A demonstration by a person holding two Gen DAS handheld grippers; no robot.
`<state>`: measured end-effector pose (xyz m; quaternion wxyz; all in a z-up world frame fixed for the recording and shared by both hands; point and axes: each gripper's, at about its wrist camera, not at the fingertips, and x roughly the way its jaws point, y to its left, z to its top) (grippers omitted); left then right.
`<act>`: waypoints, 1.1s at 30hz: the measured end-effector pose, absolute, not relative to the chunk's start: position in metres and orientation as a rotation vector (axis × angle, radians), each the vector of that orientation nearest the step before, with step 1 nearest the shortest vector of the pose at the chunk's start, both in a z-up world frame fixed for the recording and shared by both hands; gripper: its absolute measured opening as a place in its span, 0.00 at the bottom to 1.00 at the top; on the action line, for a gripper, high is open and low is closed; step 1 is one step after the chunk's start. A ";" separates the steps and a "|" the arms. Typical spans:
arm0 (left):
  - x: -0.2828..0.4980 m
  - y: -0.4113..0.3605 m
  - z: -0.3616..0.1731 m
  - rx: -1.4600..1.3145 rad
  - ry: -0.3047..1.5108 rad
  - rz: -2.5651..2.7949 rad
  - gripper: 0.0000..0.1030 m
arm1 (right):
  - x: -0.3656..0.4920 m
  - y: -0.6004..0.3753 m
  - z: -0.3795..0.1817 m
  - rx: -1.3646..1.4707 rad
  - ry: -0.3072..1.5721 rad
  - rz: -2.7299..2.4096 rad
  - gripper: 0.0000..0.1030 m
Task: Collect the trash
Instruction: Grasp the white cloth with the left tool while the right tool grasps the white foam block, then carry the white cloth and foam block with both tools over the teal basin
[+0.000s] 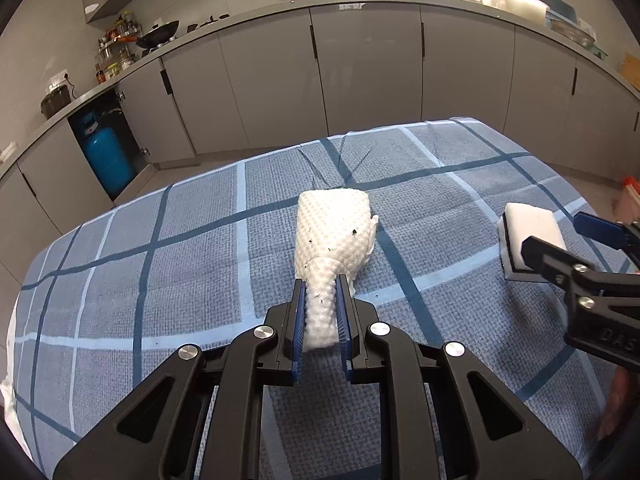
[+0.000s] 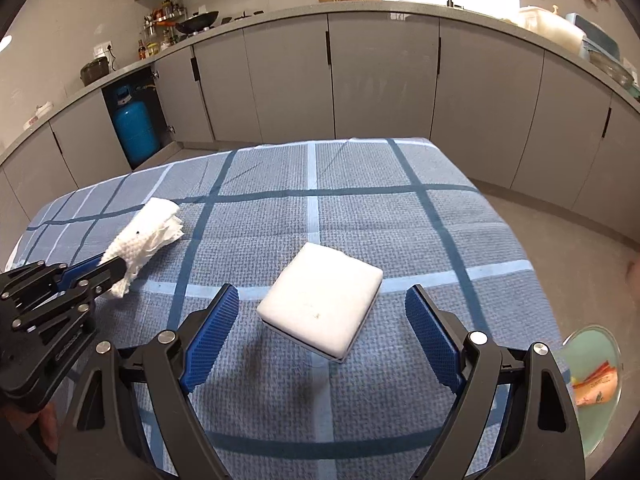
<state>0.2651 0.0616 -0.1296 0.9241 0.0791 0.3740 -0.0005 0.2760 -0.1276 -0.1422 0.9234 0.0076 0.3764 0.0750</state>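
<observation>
My left gripper [image 1: 322, 300] clamped tight on narrow near end of crumpled paper towel [image 1: 334, 232]; towel's long axis runs straight out from fingers, wide end pointing toward cabinets [image 1: 360, 72], over blue plaid tablecloth [image 1: 160, 280]. My right gripper [image 2: 322, 312] spread wide, holding nothing, straddling white sponge [image 2: 320, 312] lying flat on cloth, corner toward me.

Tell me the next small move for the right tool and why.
Probably ease the right tool forward and close on the white sponge: its blue pads stand open on either side of it, while the left tool already grips the paper towel.
</observation>
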 end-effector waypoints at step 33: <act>0.226 -0.020 -0.093 0.230 0.683 -0.154 0.15 | 0.184 -0.207 -0.103 0.094 0.656 0.116 0.51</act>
